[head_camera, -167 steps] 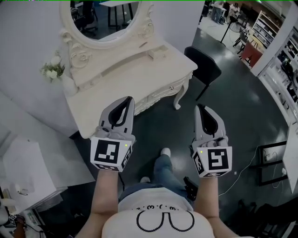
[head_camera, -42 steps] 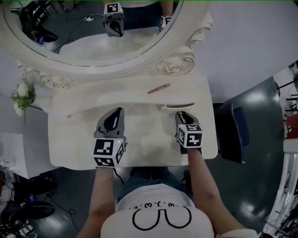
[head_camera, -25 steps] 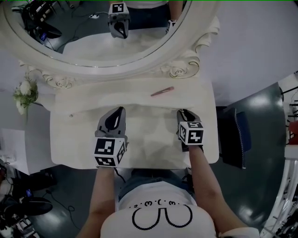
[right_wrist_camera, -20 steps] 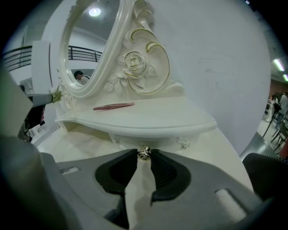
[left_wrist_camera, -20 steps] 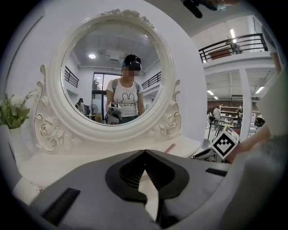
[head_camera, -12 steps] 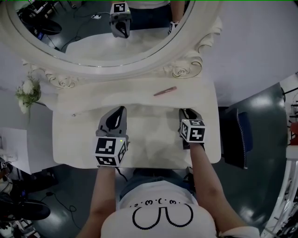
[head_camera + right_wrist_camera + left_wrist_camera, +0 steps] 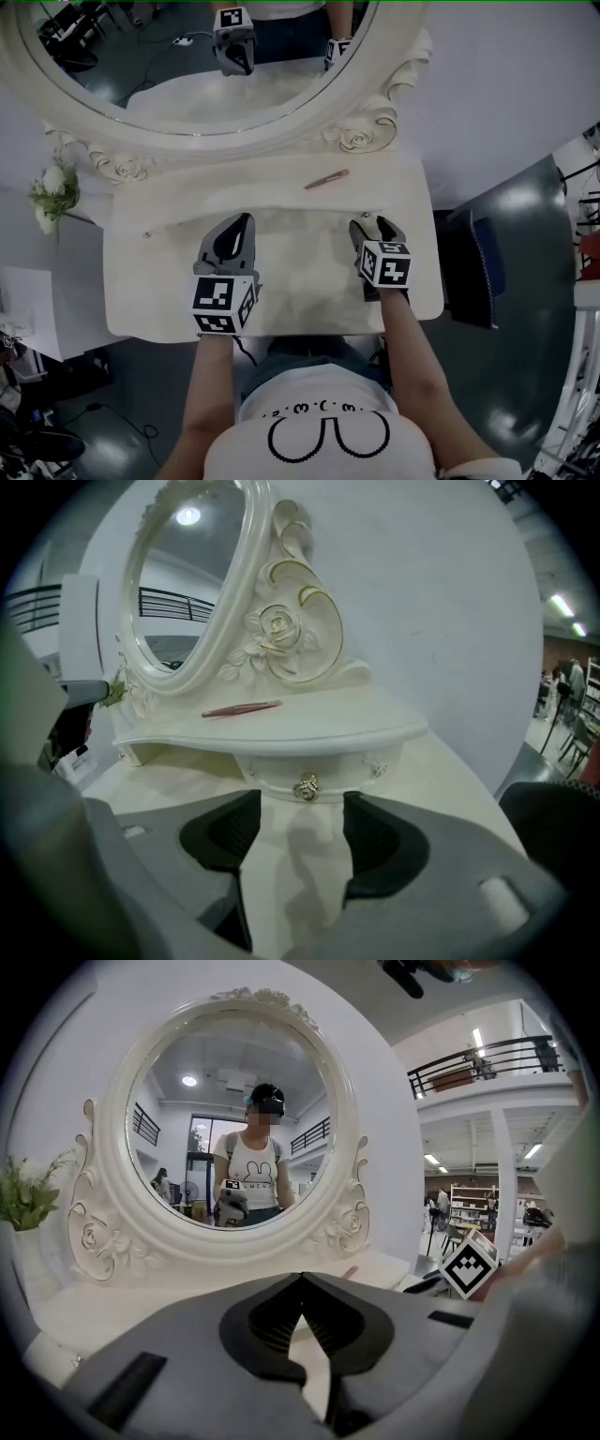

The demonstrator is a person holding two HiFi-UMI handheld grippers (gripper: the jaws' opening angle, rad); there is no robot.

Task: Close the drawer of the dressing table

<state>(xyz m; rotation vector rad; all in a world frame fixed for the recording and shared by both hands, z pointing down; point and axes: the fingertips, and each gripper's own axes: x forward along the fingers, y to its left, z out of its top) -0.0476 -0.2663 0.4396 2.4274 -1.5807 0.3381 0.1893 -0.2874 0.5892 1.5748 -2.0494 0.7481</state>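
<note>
the small drawer [image 7: 314, 767] sits pushed in under the upper shelf [image 7: 281, 731] of the dressing table, on its right side, with its gold knob [image 7: 306, 787] facing out. the right tongs [image 7: 300, 805] hover low over the tabletop [image 7: 300, 291], jaws opening wide, the knob just ahead of their tips and untouched. the left tongs [image 7: 302, 1279] are closed on nothing, pointing at the mirror [image 7: 230, 1119].

- Left tool [image 7: 301, 1281]: jaw tips together, nothing between them.
- Oval mirror [image 7: 230, 1119] straight ahead on cream counter [image 7: 94, 1302], with a person reflected in it.
- Plant [image 7: 23, 1199] at left, right tool's marker cube [image 7: 469, 1263] at right.
</note>
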